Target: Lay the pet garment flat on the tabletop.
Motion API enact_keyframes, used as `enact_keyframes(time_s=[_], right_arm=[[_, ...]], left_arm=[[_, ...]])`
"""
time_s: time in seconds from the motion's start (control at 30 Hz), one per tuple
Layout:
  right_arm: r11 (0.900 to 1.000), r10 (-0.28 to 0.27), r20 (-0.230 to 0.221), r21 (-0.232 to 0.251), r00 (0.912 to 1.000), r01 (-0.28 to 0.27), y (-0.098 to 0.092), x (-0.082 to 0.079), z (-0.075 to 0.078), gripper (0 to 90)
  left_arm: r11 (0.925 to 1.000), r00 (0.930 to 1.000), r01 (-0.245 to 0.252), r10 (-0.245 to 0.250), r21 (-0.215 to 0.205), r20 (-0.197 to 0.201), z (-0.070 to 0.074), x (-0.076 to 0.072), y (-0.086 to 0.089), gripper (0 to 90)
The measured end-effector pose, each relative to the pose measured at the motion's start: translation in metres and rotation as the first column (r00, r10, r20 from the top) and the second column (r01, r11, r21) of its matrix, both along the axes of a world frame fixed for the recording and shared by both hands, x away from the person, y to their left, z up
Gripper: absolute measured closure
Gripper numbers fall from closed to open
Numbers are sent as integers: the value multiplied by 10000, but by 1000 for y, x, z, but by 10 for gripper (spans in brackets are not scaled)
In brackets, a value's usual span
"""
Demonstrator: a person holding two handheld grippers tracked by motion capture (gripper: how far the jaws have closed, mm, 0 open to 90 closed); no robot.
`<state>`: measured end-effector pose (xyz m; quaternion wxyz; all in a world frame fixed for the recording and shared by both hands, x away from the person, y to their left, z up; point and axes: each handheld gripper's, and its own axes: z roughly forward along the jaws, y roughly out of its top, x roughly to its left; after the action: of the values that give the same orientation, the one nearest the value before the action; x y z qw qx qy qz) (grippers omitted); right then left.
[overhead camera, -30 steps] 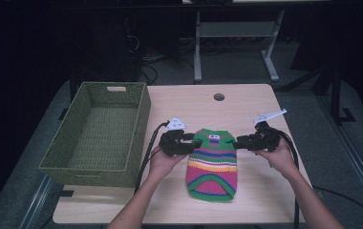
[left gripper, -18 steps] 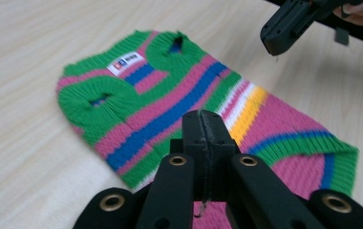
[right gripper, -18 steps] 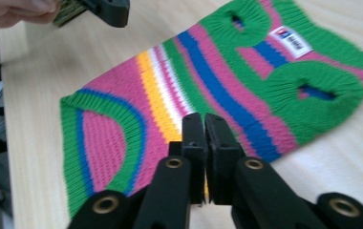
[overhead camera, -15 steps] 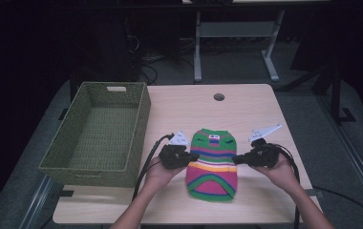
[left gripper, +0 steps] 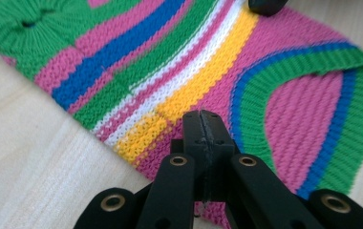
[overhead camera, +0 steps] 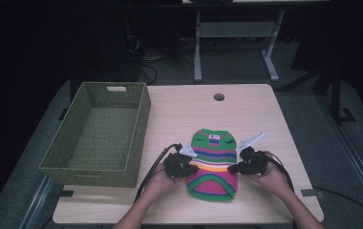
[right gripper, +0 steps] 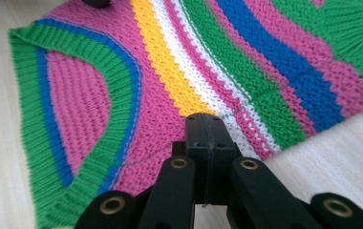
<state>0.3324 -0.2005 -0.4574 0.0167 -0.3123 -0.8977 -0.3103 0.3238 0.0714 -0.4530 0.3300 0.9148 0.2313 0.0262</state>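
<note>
- Striped knit sweater [overhead camera: 214,164]: small, banded green, pink, blue, white and yellow.
- It lies flat on the counter [overhead camera: 194,109], just right of the green basket [overhead camera: 98,133], hem towards the person.

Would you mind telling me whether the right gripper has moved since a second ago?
Yes. The right gripper has come toward the table's near edge, from the striped sweater's collar end down to its middle, farther from the cable hole.

Wooden table [overhead camera: 265,124] with striped knitted sweater [overhead camera: 213,164] and green basket [overhead camera: 98,133]
</note>
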Motion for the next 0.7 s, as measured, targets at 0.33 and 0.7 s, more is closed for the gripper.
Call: enact_keyframes(time_s=[0.33, 0.7], right_arm=[[9983, -574, 186, 52, 9982, 573, -1, 9, -1, 898], [9948, -930, 102, 417, 9956, 925, -2, 16, -3, 898]], left_arm=[[9992, 9993, -378, 377, -105, -38, -3, 9, 0, 900], [9979, 9981, -599, 596, -253, -144, -4, 16, 2, 900]])
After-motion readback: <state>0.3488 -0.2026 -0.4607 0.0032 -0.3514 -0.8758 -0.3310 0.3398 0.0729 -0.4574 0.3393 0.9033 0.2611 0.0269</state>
